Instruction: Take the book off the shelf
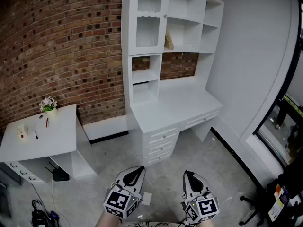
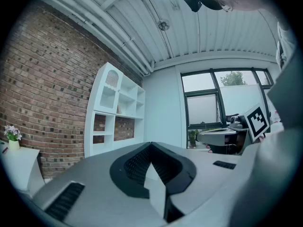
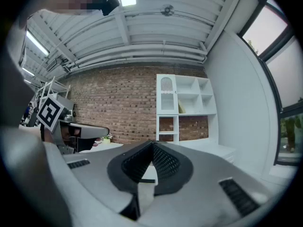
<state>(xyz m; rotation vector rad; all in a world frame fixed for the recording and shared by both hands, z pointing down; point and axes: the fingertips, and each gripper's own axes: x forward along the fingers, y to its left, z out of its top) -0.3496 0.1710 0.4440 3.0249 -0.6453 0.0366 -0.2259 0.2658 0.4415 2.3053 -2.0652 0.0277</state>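
Approach stage: left gripper (image 1: 134,172) and right gripper (image 1: 188,175) were clenched, empty; book (image 1: 168,41) leaned at the upper shelf's (image 1: 187,50) left end, needing a long reach.

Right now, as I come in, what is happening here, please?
A person holds a two-jaw gripper in each hand and stands well back from the white shelf unit against the brick wall. The left gripper and the right gripper both have their jaws together, with nothing between them. The book leans in an upper compartment of the shelf, untouched. Taking it has not yet begun.
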